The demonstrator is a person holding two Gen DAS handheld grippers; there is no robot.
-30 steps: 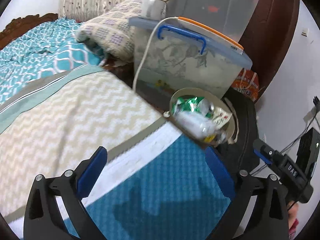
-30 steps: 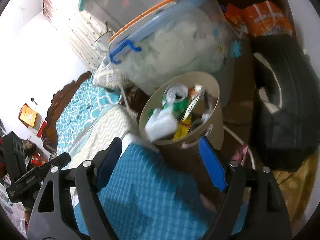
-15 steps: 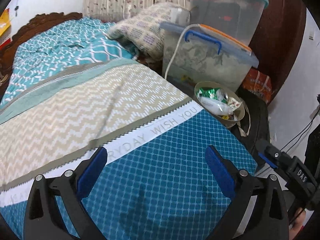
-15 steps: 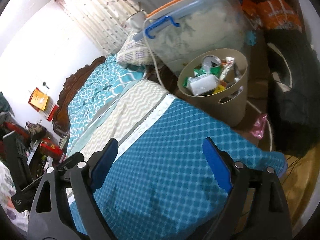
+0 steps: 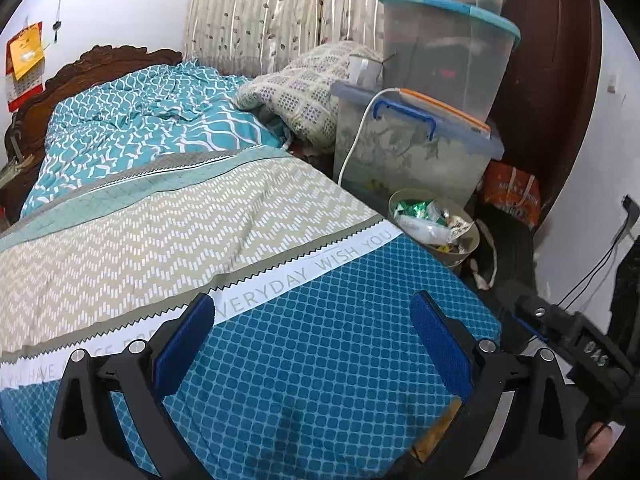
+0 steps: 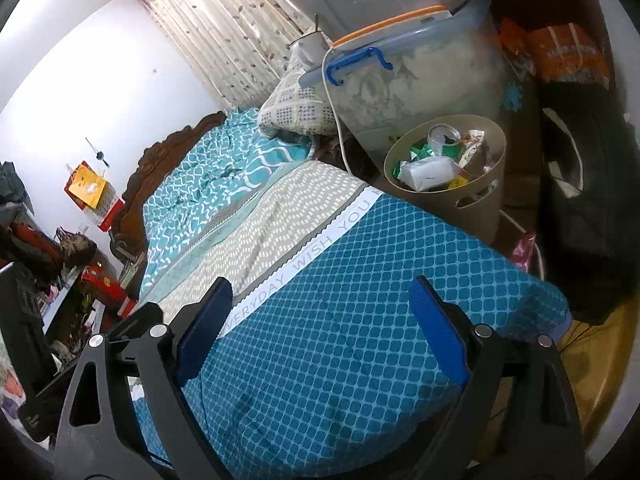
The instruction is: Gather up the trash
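Two grippers hang over the foot of the bed, and neither of yours holds anything: your left gripper (image 5: 312, 344) has its blue pads spread wide above the blue-checked end of the bedspread (image 5: 320, 360), and your right gripper (image 6: 320, 336) is spread just as wide over the same patch of cloth. Beyond both tools, past the bed's far right corner, the beige trash bin (image 6: 480, 200) stands on the floor, well apart from either set of fingers and touching neither. It is packed with rubbish: a green soda can (image 6: 442, 138) upright near the top, a white packet (image 6: 426, 170) lying across the middle, and green and yellow wrappers whose labels are too small to read. From your left wrist the same trash bin (image 5: 464, 250) sits up and to the right of the pads, just beside the white band of the bedspread printed with "EVERYDAY WISH YOU". Behind the bin a clear storage box (image 5: 412, 156) with a blue handle carries a second, taller tub, and a white cable (image 5: 360, 136) trails down its front. A patterned pillow (image 5: 304, 100) rests against the box, and what appears to be a black bag (image 6: 588, 216) lies to the bin's right.
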